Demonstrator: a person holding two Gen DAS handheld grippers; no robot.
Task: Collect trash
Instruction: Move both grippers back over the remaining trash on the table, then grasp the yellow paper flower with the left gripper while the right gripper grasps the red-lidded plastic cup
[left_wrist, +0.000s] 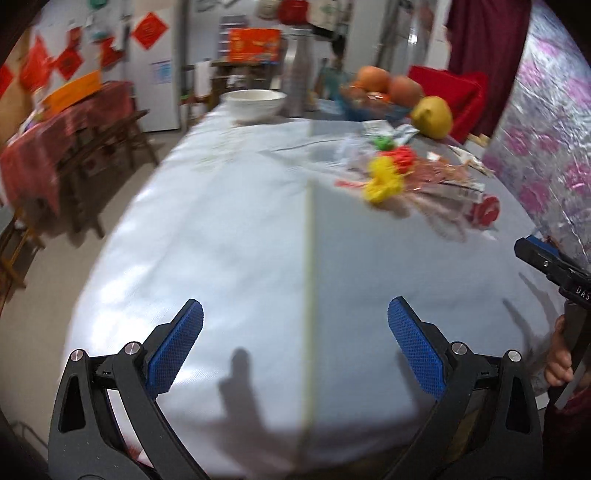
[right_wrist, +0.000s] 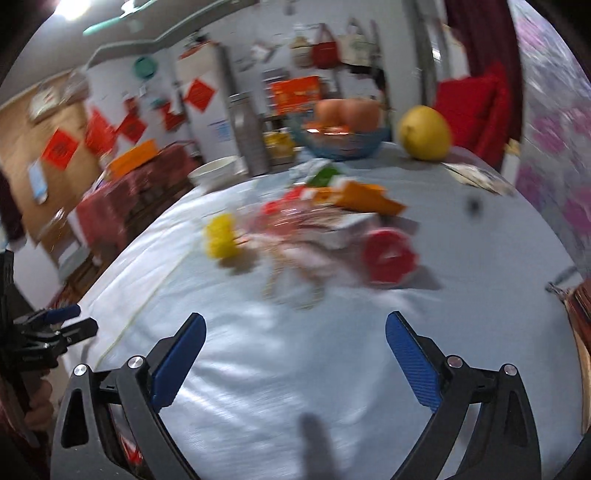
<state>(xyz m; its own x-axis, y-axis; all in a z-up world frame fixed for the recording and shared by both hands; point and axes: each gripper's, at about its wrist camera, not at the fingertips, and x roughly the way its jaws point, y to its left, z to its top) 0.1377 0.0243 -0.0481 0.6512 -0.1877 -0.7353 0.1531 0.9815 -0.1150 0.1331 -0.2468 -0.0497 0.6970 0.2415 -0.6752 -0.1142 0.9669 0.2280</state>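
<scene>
the left tool (left_wrist: 295, 328) hung over the near edge of the desk (left_wrist: 229, 236), its blue pads spread wide with nothing between them but pale cloth. the right tool (right_wrist: 295, 332) was the same: jaws as wide as they go, empty, above bare cloth at the near edge. no earlier view was given, so only that wide, empty stance can be told.

the trash (right_wrist: 317, 229) lay in one loose heap toward the far right part of the desk, well apart from both tools: clear wrappers, an orange packet, a round red piece at the heap's near right side and a crumpled yellow piece at its left (both views were blurred, so finer detail was lost). beyond the heap, along the far edge, stood a white bowl (left_wrist: 255, 101), a blue fruit dish (right_wrist: 343, 142) and a yellow fruit (right_wrist: 424, 133) just beside it.
</scene>
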